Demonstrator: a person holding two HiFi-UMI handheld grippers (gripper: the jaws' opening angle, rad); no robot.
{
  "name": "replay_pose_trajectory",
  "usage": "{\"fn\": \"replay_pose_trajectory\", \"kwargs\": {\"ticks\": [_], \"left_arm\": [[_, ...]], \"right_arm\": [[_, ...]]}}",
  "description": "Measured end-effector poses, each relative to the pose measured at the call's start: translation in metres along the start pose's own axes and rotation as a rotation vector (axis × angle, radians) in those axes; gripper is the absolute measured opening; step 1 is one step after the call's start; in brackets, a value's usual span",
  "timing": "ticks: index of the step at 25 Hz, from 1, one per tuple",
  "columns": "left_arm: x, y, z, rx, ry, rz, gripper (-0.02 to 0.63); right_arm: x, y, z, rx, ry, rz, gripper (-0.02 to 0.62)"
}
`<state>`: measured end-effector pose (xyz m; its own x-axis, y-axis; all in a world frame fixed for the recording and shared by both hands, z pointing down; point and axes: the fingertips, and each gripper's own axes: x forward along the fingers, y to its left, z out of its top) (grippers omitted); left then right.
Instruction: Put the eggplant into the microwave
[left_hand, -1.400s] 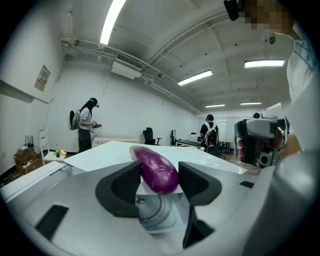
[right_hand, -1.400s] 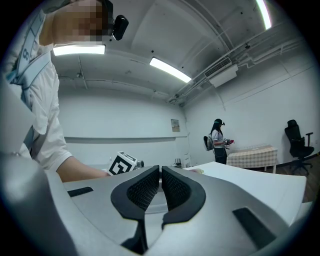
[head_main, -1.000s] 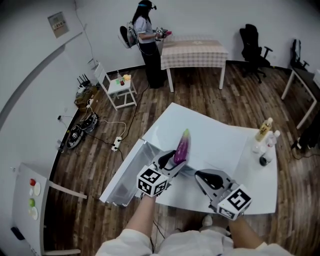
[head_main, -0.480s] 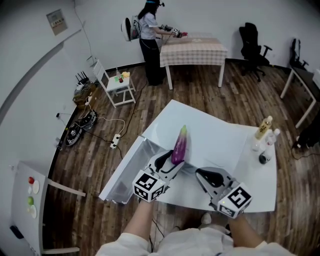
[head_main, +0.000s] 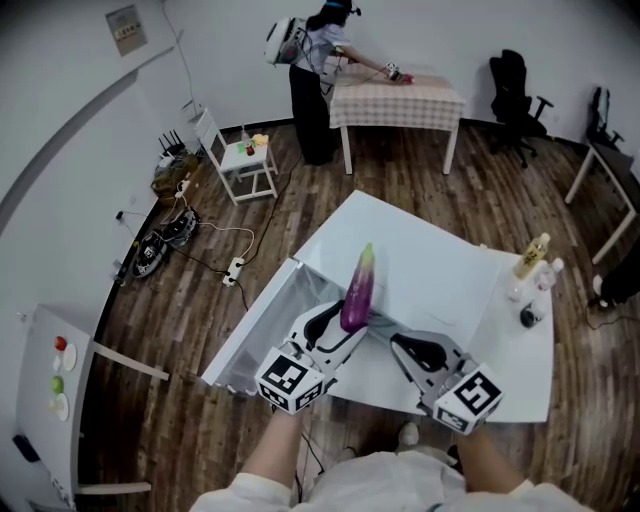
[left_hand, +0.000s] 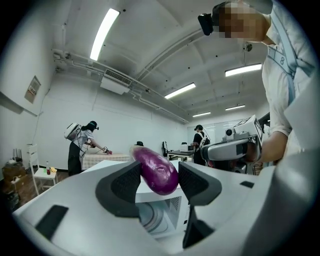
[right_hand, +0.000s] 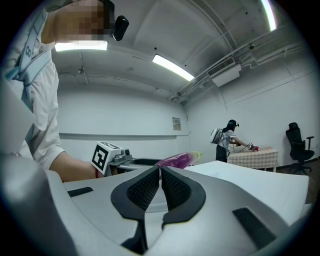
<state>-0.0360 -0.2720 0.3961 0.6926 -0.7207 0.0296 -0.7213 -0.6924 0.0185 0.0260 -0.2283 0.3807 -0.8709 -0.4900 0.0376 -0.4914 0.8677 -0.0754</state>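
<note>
Plainly, the left claw (head_main: 342, 328) pinches the eggplant (head_main: 358, 290) by its blunt end, with the stalk jutting out over the microwave (head_main: 400, 250). That long overhang could swivel in the grip or knock the top edge. The door (head_main: 250, 345) hangs open to the left. The right claw (head_main: 415, 352) is closed and empty, just beside. Bottles (head_main: 530, 258) stand well apart on the desk (head_main: 520, 370).

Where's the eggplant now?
The eggplant is clamped in the left gripper, left of centre in the head view, just in front of the open microwave.
</note>
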Motion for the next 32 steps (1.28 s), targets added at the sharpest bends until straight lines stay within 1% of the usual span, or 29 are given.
{"fn": "replay_pose_trajectory", "kwargs": {"ticks": [4, 11, 16, 21, 32], "left_arm": [[-0.012, -0.010, 0.004, 0.005, -0.008, 0.004, 0.235], [-0.036, -0.025, 0.002, -0.012, -0.032, 0.010, 0.235], [-0.059, -0.029, -0.008, -0.032, -0.005, 0.001, 0.235], [-0.076, -0.033, -0.015, -0.043, -0.005, -0.002, 0.235], [-0.099, -0.031, -0.048, -0.048, 0.016, -0.045, 0.235]], "right_arm": [[0.000, 0.007, -0.001, -0.007, 0.012, 0.006, 0.035], [0.001, 0.019, -0.004, -0.014, 0.026, 0.001, 0.035], [0.008, 0.034, -0.006, -0.018, 0.032, -0.003, 0.035], [0.010, 0.047, -0.011, -0.020, 0.036, -0.014, 0.035], [0.007, 0.063, -0.024, -0.018, 0.049, -0.080, 0.035]]}}
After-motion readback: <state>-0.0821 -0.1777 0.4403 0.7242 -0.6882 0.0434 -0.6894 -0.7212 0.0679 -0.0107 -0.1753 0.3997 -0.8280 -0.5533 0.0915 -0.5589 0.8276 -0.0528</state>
